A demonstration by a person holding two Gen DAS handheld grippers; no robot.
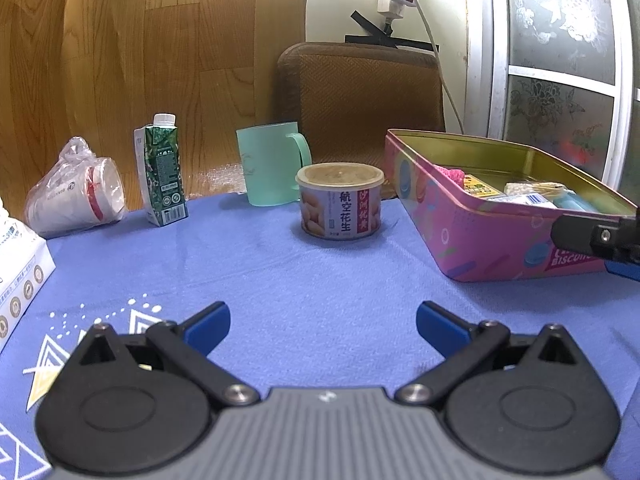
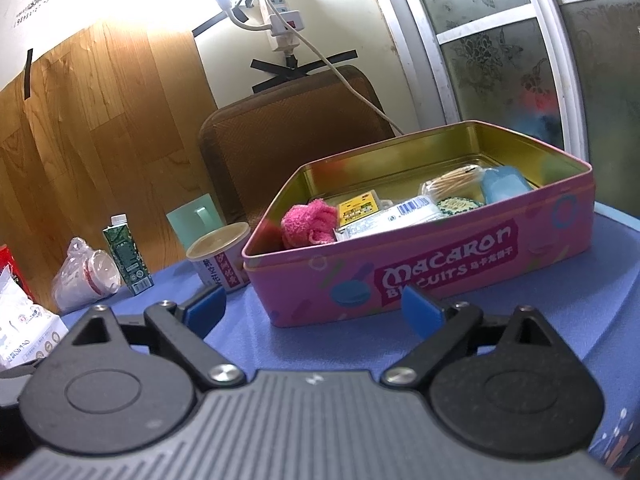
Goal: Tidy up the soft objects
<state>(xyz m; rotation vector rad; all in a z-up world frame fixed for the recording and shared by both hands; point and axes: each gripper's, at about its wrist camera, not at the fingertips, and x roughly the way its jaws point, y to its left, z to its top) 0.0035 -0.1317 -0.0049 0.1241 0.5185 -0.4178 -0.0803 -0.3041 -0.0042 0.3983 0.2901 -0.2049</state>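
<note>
A pink biscuit tin [image 2: 420, 276] stands open on the blue cloth, seen at the right in the left wrist view [image 1: 472, 232]. Inside lie a fluffy pink cloth [image 2: 310, 222], a yellow packet [image 2: 358, 204], a white wrapped pack [image 2: 388, 218], a bag of cotton swabs [image 2: 452, 184] and a light blue item [image 2: 506, 188]. My right gripper [image 2: 316, 312] is open just in front of the tin's near wall, holding nothing. My left gripper [image 1: 322, 326] is open and empty over bare cloth, well short of a peanut can [image 1: 340, 200]. The right gripper's tip [image 1: 596, 238] shows at the tin's corner.
Along the back stand a green mug [image 1: 272, 162], a green carton [image 1: 162, 170] and bagged paper cups [image 1: 76, 194]. A tissue box [image 1: 20, 272] lies at the left edge. A brown chair back [image 1: 360, 88] rises behind the table.
</note>
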